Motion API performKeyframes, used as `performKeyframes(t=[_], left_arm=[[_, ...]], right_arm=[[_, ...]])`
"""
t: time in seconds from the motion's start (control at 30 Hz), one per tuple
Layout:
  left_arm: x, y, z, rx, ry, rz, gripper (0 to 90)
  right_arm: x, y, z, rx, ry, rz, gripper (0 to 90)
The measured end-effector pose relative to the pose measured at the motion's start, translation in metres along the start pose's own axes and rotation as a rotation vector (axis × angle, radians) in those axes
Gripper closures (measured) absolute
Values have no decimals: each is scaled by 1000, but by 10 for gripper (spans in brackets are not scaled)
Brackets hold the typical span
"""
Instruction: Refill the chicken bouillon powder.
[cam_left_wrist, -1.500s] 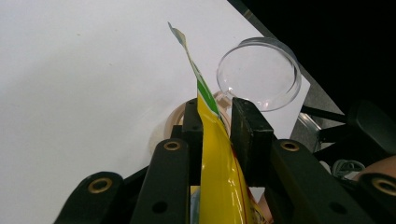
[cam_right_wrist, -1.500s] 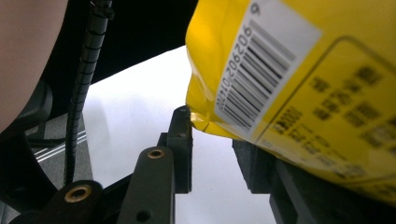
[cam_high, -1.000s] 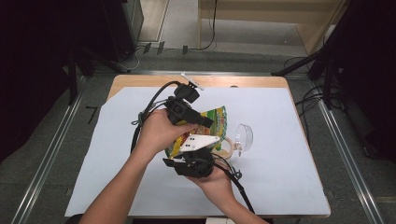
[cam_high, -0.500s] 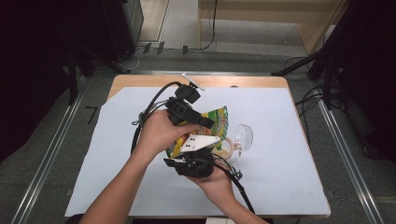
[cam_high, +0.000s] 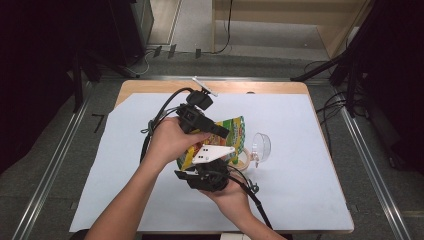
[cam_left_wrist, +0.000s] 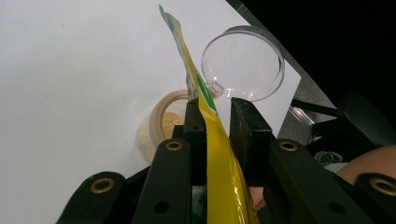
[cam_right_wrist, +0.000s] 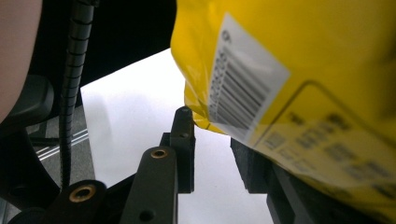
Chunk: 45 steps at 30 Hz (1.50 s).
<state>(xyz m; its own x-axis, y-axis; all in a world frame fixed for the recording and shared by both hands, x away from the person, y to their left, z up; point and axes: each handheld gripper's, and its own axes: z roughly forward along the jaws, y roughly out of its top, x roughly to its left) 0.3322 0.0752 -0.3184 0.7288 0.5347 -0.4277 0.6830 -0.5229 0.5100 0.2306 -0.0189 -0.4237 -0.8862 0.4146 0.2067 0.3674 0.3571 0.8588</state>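
A yellow and green snack bag (cam_high: 235, 127) is held tilted above the white table sheet. My left gripper (cam_high: 222, 132) is shut on its upper part. In the left gripper view the bag (cam_left_wrist: 219, 172) runs edge-on between the jaws of that gripper (cam_left_wrist: 217, 105). My right gripper (cam_high: 197, 165) comes up from below, under its grey plate, shut on the bag's lower corner. In the right gripper view the barcode side of the bag (cam_right_wrist: 303, 60) covers the right jaw of that gripper (cam_right_wrist: 210, 126). Below the bag stands a small tan cup (cam_left_wrist: 163, 126) with beige crumbs in it.
A clear round plastic lid (cam_high: 261, 144) lies just right of the tan cup (cam_high: 243, 159). A white stick-like item (cam_high: 204, 86) lies at the table's far edge. The white sheet (cam_high: 310, 165) covers the wooden table, with metal rails and cables on the floor around it.
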Motion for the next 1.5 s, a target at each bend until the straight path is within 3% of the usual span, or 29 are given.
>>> performKeyframes(t=[0.57, 0.77, 0.83, 1.03, 1.2, 1.5], left_arm=[[-1, 0, 1, -3, 0, 17, 759], [-2, 0, 2, 11, 22, 25, 754], [-3, 0, 3, 9, 40, 17, 753], [-2, 1, 2, -9, 42, -11, 742], [0, 0, 1, -6, 17, -33, 779], [-1, 0, 0, -12, 28, -38, 787]], right_arm=[[1, 0, -1, -1, 4, -3, 723], [1, 0, -1, 0, 6, -2, 723], [0, 0, -1, 1, 7, -1, 723], [-1, 1, -3, -3, 7, 5, 722], [0, 1, -3, -5, 10, 1, 722], [2, 2, -4, -7, 14, 1, 719]])
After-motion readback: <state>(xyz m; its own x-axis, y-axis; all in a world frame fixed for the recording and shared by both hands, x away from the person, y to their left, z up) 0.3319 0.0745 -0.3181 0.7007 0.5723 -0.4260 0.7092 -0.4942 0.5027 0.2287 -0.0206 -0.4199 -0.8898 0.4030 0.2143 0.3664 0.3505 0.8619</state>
